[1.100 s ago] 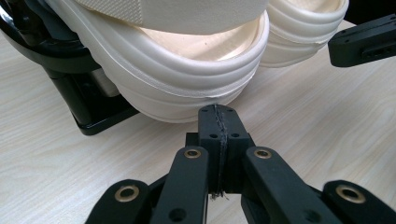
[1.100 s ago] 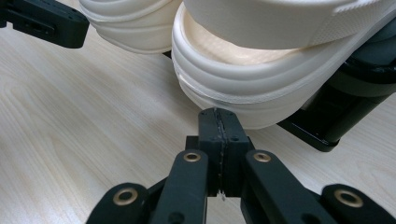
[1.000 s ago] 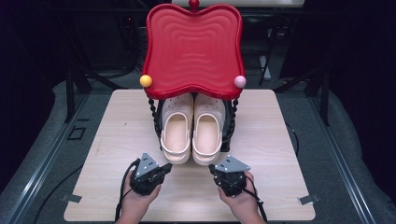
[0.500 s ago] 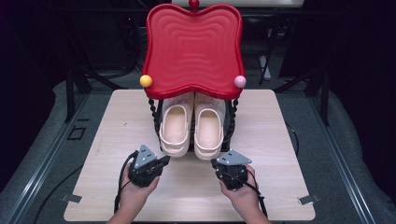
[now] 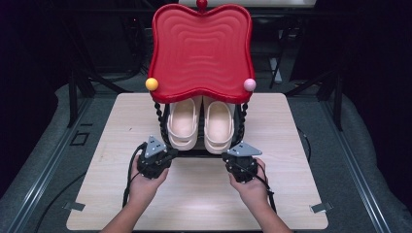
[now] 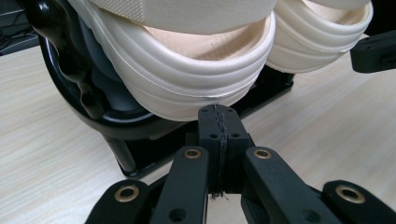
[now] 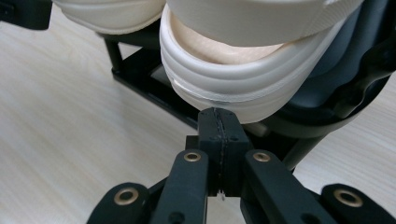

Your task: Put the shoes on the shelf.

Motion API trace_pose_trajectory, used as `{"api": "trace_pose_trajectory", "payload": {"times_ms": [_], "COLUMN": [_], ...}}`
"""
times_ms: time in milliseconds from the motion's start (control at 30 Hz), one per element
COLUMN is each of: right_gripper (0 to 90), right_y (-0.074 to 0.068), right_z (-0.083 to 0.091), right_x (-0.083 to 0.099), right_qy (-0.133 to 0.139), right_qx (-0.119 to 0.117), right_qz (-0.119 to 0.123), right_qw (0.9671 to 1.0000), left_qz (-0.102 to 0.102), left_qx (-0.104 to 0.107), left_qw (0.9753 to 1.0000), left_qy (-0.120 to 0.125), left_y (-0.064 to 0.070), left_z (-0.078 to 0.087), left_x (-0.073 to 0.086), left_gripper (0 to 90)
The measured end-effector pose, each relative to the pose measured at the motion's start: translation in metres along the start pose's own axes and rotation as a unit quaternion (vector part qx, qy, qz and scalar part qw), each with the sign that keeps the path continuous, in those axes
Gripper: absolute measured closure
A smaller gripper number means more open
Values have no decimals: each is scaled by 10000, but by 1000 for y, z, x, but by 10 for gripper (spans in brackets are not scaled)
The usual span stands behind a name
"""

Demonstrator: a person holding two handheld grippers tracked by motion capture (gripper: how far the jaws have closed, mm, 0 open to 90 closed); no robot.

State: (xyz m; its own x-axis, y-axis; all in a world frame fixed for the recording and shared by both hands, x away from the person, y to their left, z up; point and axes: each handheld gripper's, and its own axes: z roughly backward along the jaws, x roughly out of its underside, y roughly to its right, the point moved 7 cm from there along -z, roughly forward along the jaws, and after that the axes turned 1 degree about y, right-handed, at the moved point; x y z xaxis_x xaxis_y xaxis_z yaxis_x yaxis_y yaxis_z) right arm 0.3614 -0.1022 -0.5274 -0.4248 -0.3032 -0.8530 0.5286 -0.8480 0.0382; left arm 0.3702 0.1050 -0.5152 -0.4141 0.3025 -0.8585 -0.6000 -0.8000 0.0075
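A pair of cream clogs rests on the lower tier of a black rack under a red wavy tray (image 5: 201, 46). The left clog (image 5: 182, 124) and the right clog (image 5: 218, 127) point their heels toward me. My left gripper (image 5: 163, 153) is shut and empty, its tip just below the left clog's heel (image 6: 196, 88). My right gripper (image 5: 238, 159) is shut too, with its tip close under the right clog's heel (image 7: 233, 88). The left gripper's joined jaws (image 6: 218, 122) and the right gripper's (image 7: 218, 125) hold nothing.
The rack's black base frame (image 6: 154, 154) and beaded black posts (image 5: 158, 121) stand at mid-table on the light wooden table (image 5: 301, 145). A yellow ball (image 5: 152, 84) and a pink ball (image 5: 249, 85) cap the tray's front corners. Dark floor surrounds the table.
Both hands have moved forward across the table toward the rack, bringing each shut gripper up to the heel of its clog.
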Motion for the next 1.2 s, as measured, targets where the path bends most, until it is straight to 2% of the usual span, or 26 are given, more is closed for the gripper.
{"api": "trace_pose_trajectory", "payload": {"times_ms": [33,100,267,300,333,400,433,467,533,600,733,833,967,1033,1200], "right_gripper": [899,899,899,899,899,899,899,899,899,899,899,898,894,884,880], "right_y": [2,5,12,13,13,14,13,13,13,14,17,18,18,18,17], "right_z": [0,-4,-9,-9,-12,-13,-13,-17,-20,-27,-34,-38,-39,-38,-33], "right_x": [-1,-5,-11,-11,-13,-14,-14,-16,-18,-21,-23,-24,-23,-22,-16], "right_qy": [-66,31,43,-43,62,58,-61,50,45,44,4,4,20,36,45], "right_qx": [15,68,147,117,142,150,122,151,169,135,164,197,211,239,250], "right_qz": [10,-15,-106,-122,-136,-113,-118,-116,-115,-241,-344,-408,-376,-334,-297], "right_qw": [10000,10000,9998,9998,9998,9998,9998,9998,9998,9996,9993,9990,9991,9992,9992], "left_qz": [-4,16,76,88,88,106,135,150,224,265,319,270,238,236,181], "left_qx": [-13,-2,-14,-23,-23,-50,-66,-91,-115,-143,-113,-131,-129,-131,-115], "left_qw": [10000,10000,10000,10000,10000,9999,9999,9998,9997,9995,9994,9995,9996,9996,9998], "left_qy": [1,17,39,28,28,20,25,21,20,-16,-55,-98,-95,1,55], "left_y": [-1,-2,-5,-5,-5,-7,-8,-9,-11,-14,-14,-14,-12,-12,-11], "left_z": [-2,-6,-15,-17,-17,-20,-22,-23,-26,-31,-38,-43,-44,-41,-33], "left_x": [-1,-4,-9,-10,-10,-10,-10,-11,-11,-10,-11,-11,-10,-10,-7], "left_gripper": [899,899,899,899,900,900,900,899,900,899,899,899,896,891,880]}}
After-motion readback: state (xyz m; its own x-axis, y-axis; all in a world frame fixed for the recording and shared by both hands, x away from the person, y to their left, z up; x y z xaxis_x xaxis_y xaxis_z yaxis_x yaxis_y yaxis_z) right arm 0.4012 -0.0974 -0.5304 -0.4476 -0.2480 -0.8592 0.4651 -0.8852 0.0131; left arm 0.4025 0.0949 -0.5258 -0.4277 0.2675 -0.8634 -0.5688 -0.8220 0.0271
